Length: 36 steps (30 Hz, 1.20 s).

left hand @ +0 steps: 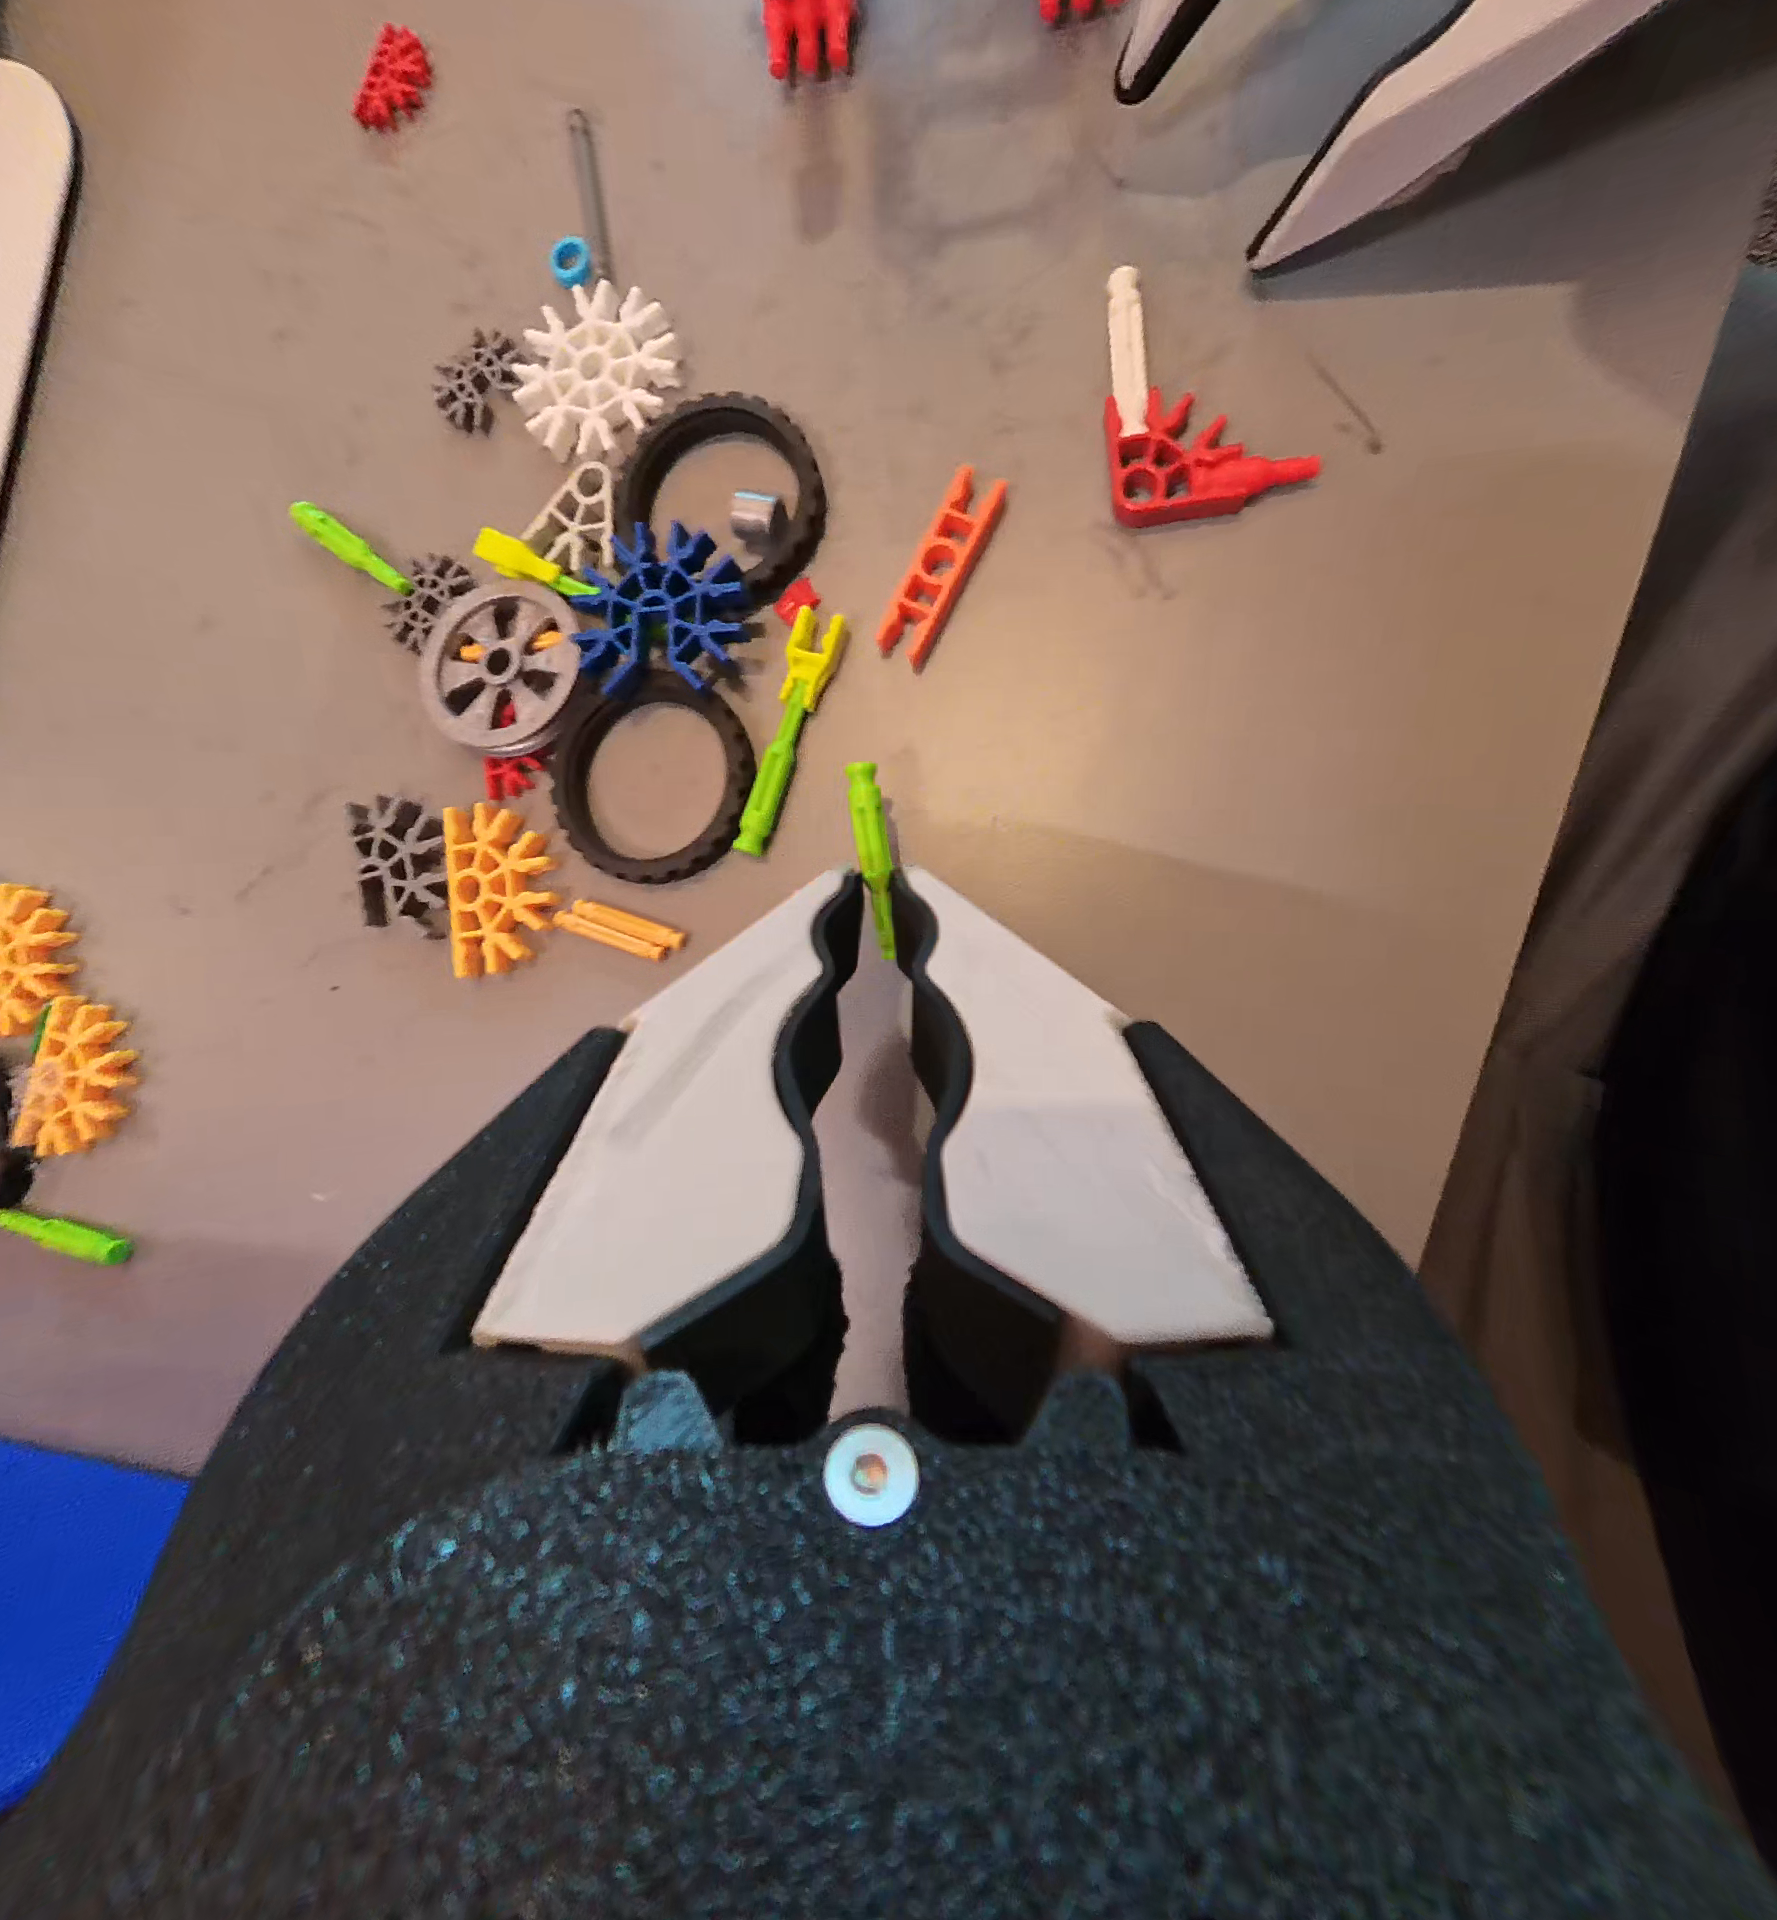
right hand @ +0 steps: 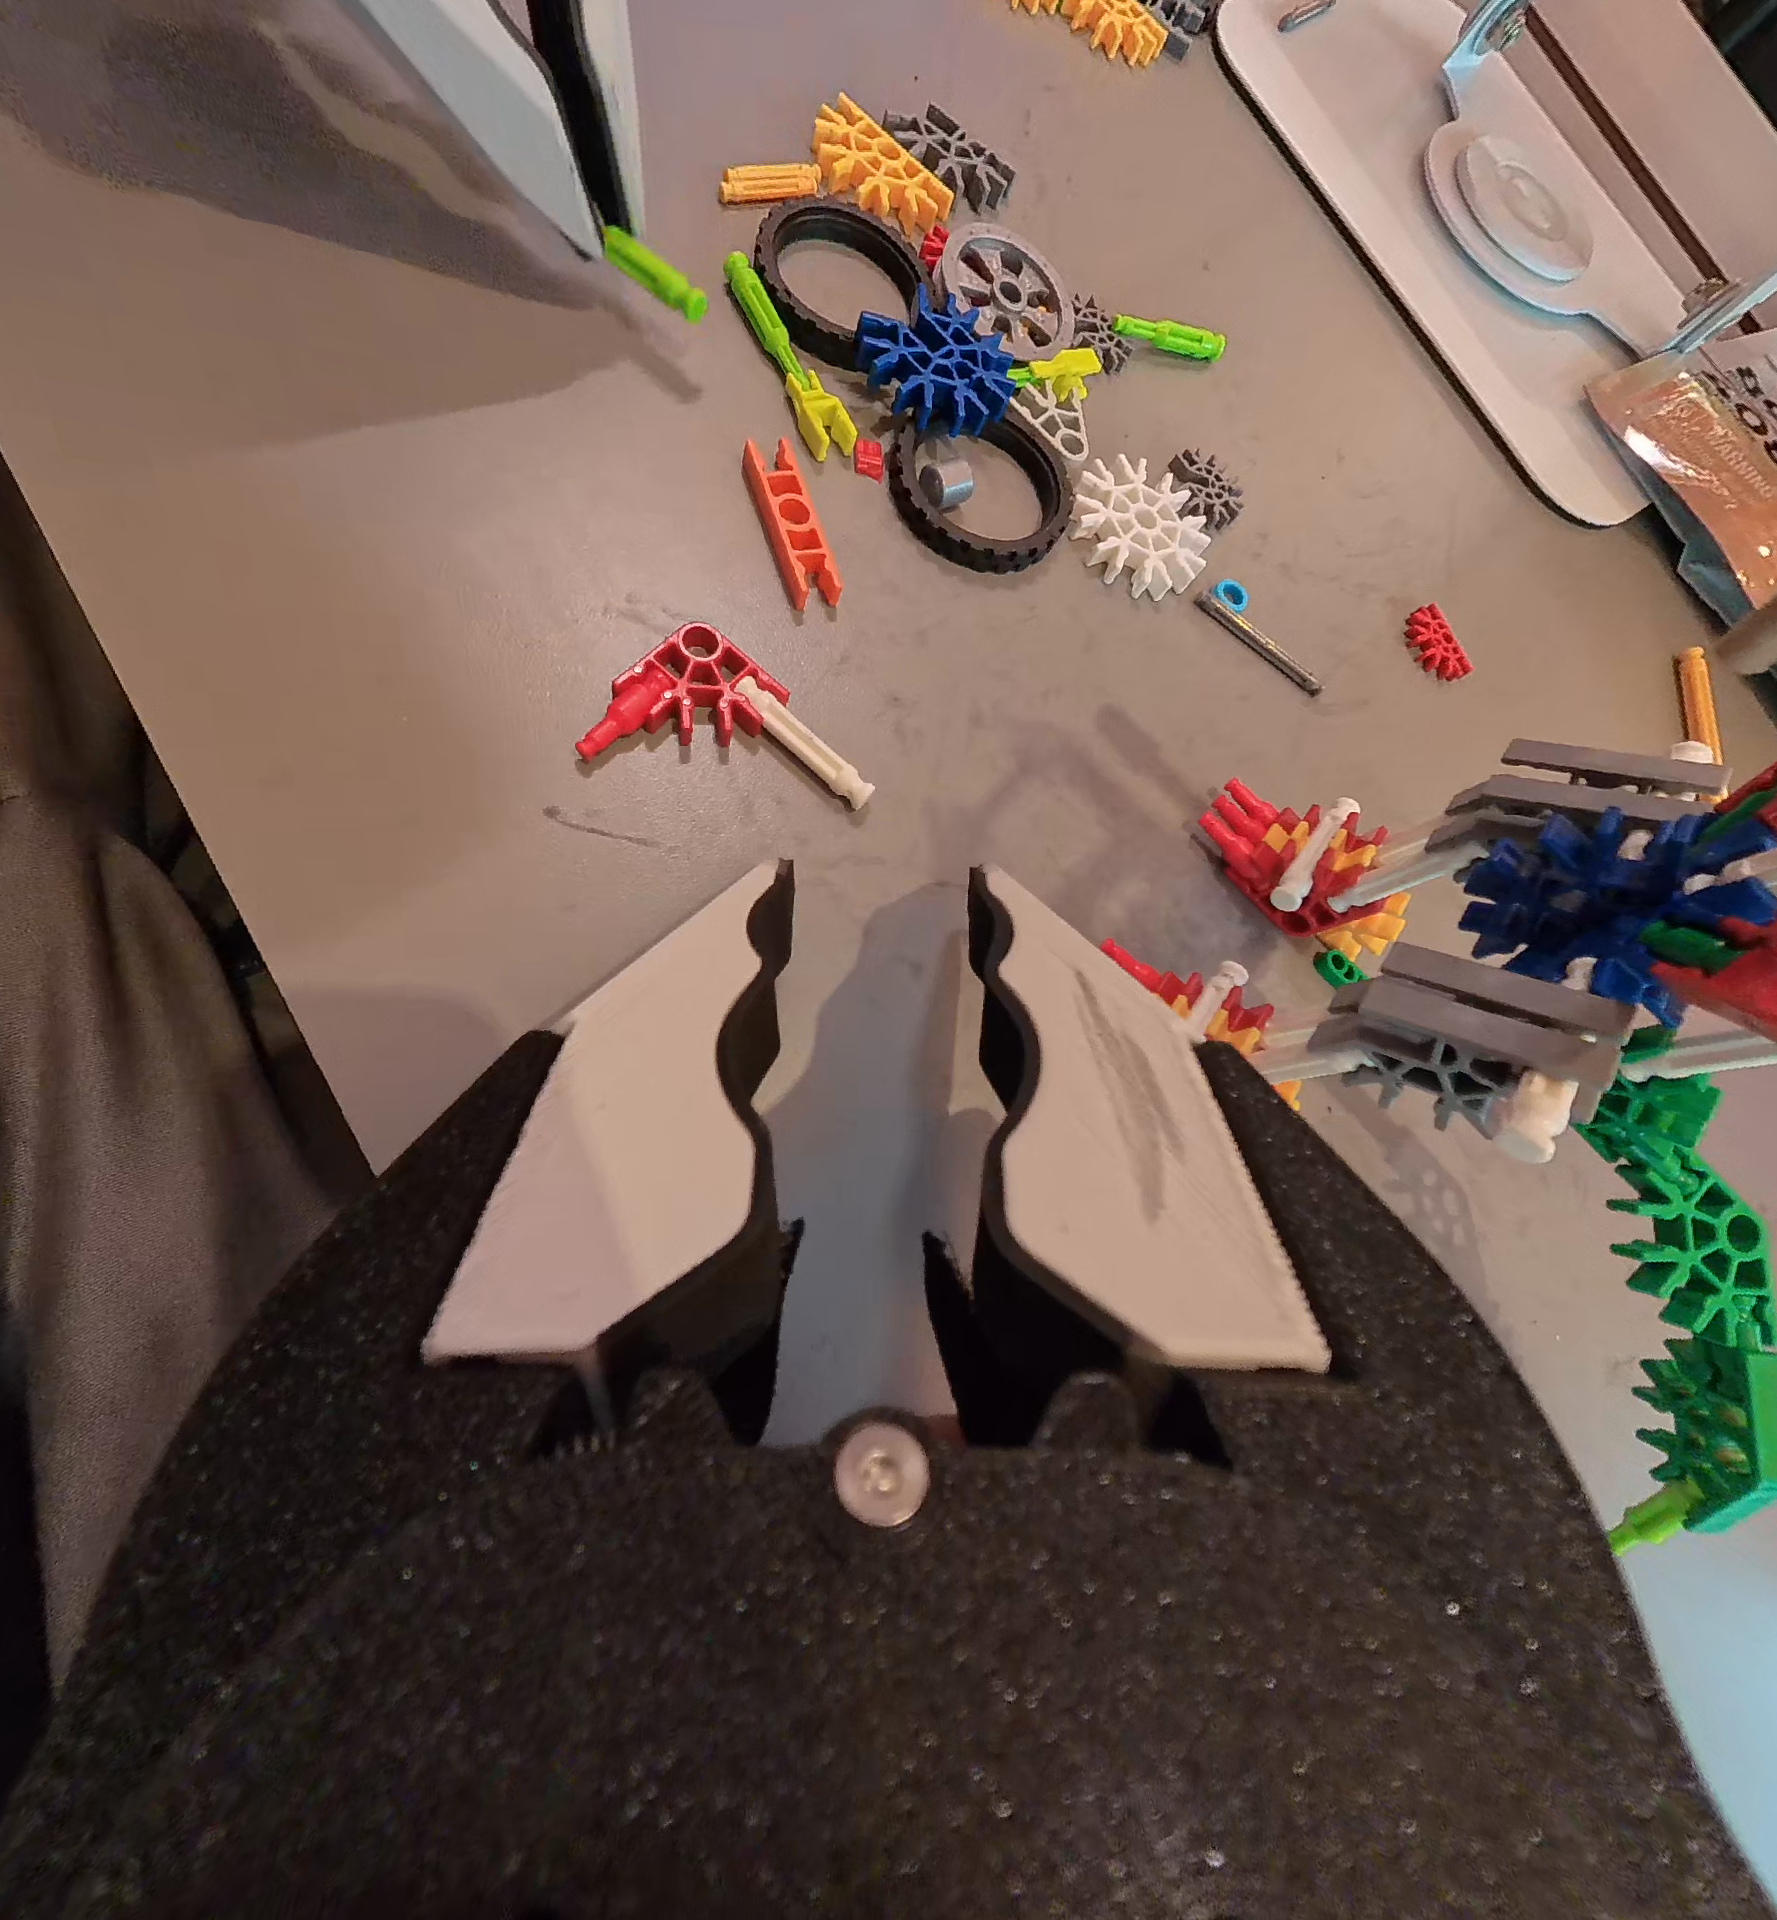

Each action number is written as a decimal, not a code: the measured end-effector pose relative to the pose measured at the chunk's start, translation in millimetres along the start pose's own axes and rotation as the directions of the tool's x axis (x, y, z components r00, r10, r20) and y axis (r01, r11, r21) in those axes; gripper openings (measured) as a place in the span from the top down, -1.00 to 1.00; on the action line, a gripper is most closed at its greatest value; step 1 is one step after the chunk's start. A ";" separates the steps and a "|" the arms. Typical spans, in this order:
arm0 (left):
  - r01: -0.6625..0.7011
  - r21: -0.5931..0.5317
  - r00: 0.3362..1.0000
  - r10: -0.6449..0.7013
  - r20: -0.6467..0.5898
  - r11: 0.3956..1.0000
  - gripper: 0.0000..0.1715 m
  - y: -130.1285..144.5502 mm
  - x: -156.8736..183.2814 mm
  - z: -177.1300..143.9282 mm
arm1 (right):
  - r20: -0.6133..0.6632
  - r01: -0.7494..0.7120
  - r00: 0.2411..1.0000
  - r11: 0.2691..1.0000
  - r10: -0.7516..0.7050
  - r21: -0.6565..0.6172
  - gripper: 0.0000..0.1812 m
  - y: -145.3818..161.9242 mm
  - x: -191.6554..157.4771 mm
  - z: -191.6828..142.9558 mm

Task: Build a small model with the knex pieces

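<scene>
Left gripper (left hand: 873,883) clamped on a green rod (left hand: 871,831), clear of the table (left hand: 1227,727), near its edge. Right gripper (right hand: 879,883) spread, empty, just short of red corner piece (right hand: 692,681). Loose parts pile (left hand: 603,582) mid-table.

Left claw (left hand: 871,883) and right claw (right hand: 879,883), speckled black bodies, grey fingers (left hand: 697,1122) edged in wavy black, silver screw (left hand: 869,1473) centred.

Grey table (left hand: 1123,727) strewn with construction-toy pieces (left hand: 655,613).
</scene>
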<state>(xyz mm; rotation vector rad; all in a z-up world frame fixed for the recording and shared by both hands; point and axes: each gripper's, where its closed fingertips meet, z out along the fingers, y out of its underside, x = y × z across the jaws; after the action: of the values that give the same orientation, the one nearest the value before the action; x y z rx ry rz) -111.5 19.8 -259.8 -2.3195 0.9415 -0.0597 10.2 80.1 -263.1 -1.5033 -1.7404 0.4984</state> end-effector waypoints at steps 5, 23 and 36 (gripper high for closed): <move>0.019 0.006 0.999 -0.019 -0.028 1.000 0.87 1.0 6.4 10.0 | -0.001 0.000 1.000 1.000 0.000 -0.003 0.64 0.4 0.1 0.2; 0.041 0.076 0.999 -0.043 0.023 0.996 0.74 -6.4 -9.7 4.3 | -0.004 -0.006 1.000 1.000 0.006 -0.006 0.64 0.7 1.0 0.6; 0.019 0.031 0.999 -0.021 0.035 0.999 0.51 -22.3 -53.4 26.5 | -0.003 -0.012 1.000 1.000 0.012 -0.008 0.64 0.9 1.4 0.8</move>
<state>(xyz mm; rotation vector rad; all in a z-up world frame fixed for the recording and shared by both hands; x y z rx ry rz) -130.6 80.5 -258.6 -2.2945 0.8937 -0.0406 10.2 81.8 -263.9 -1.5196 -1.7340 0.4960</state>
